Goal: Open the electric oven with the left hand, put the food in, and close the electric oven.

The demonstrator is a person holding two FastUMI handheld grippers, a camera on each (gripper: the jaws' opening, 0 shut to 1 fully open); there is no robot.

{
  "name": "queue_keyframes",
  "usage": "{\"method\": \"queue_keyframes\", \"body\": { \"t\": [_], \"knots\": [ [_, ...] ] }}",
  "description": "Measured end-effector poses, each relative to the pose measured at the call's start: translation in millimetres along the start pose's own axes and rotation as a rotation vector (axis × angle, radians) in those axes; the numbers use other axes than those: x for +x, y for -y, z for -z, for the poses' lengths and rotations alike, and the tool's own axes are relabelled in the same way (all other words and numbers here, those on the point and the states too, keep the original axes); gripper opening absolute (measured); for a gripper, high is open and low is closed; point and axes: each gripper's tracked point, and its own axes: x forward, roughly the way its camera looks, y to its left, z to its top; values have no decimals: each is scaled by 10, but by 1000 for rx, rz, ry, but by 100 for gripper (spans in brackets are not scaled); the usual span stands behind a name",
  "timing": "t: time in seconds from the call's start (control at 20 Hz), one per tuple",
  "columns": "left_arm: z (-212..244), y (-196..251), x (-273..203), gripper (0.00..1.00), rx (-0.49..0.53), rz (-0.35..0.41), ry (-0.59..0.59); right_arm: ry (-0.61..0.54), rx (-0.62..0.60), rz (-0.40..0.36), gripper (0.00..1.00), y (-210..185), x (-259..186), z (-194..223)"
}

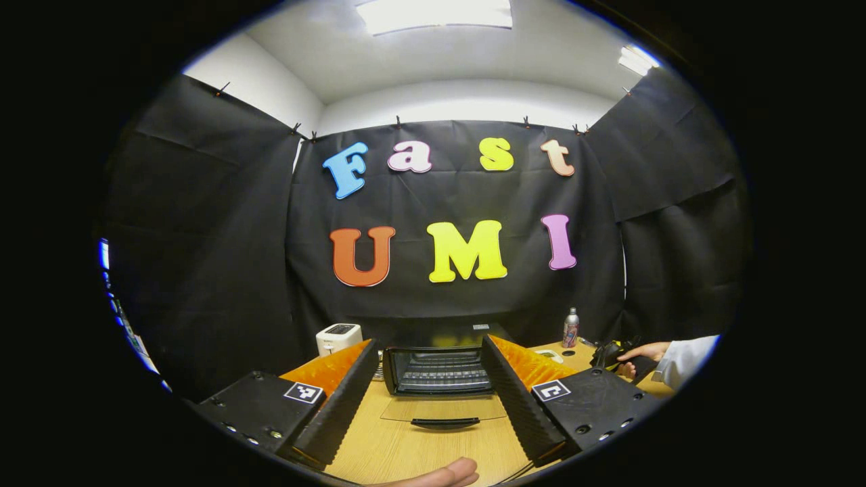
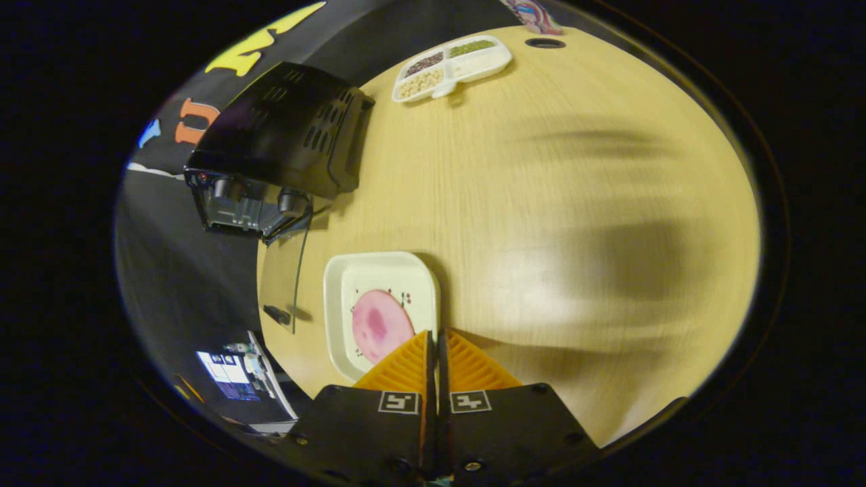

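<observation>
On the left of the left gripper view a white toaster (image 1: 338, 337) stands against the booth wall, out of the way of the work. Next to it, square ahead of the camera, sits the black electric oven (image 1: 438, 370) on the pale wooden table (image 1: 406, 453); its glass door (image 1: 443, 410) lies folded flat toward the viewer, so the wire rack inside is exposed and ready to take food. The left gripper (image 1: 433, 379) hangs back from the door with its fingers spread wide and empty, framing the oven mouth, which suggests the opening step is done. Farther right a small bottle (image 1: 571, 328) stands by the wall, and a hand in a white sleeve (image 1: 643, 353) holds the other gripper.

In the right gripper view the oven (image 2: 277, 135) appears at the left with its door (image 2: 284, 270) down. Just beside the door rests a white square plate (image 2: 379, 308) carrying a round pink slice of ham (image 2: 379, 328), placed near for a short transfer. The right gripper (image 2: 433, 345) hovers over the plate's edge, fingers pressed together on nothing. A white divided tray of beans (image 2: 452, 64) lies well apart.
</observation>
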Motion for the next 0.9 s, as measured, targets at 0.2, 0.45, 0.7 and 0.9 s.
{"method": "queue_keyframes", "body": {
  "t": [0.2,0.45,0.7,0.9],
  "knots": [
    [7,-119,-85,96,-7,-23,-6,32,60,-31,3,29,-130,78],
    [19,-185,-157,96,-3,-22,-16,76,18,-4,2,-45,-415,116],
    [20,-299,-238,96,10,-30,-17,116,-20,-14,2,-369,-676,145],
    [21,-418,-322,96,15,-33,-6,122,-43,-27,2,-689,-765,245]
  ]
}}
